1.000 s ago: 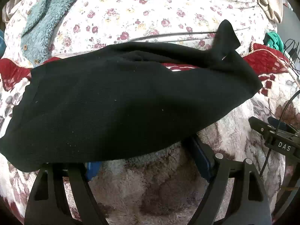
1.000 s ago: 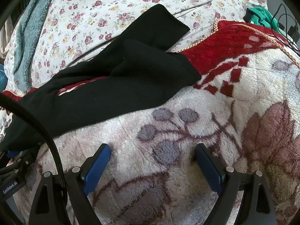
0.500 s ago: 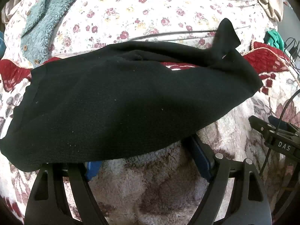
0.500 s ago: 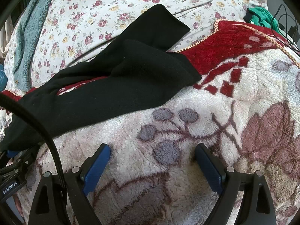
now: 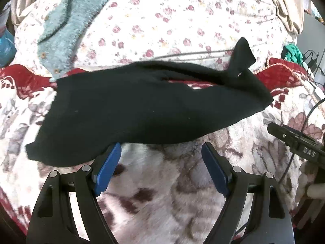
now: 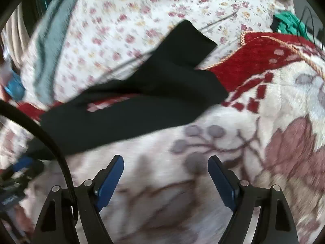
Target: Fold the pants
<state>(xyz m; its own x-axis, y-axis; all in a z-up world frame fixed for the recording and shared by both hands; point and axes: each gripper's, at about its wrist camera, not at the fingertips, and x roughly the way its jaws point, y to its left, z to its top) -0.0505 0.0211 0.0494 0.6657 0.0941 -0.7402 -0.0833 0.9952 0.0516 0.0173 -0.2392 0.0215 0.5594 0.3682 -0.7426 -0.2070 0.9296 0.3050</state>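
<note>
The pants are seen lying across the middle of the frame on the blanket of a bed, roughly doubled lengthwise, with one leg end sticking up at the upper right. A fold appears to have just been laid down, and neither gripper has hold of the cloth. The left gripper is held with its jaws wide apart and empty, the pants' near edge just above them. The right gripper is also empty; its jaws are closing slightly from full width over bare blanket. Next, a crosswise fold is probably called for, so both ends must be pinched. Only the right view shows the leg ends spread apart; only the left view shows the waist end.
</note>
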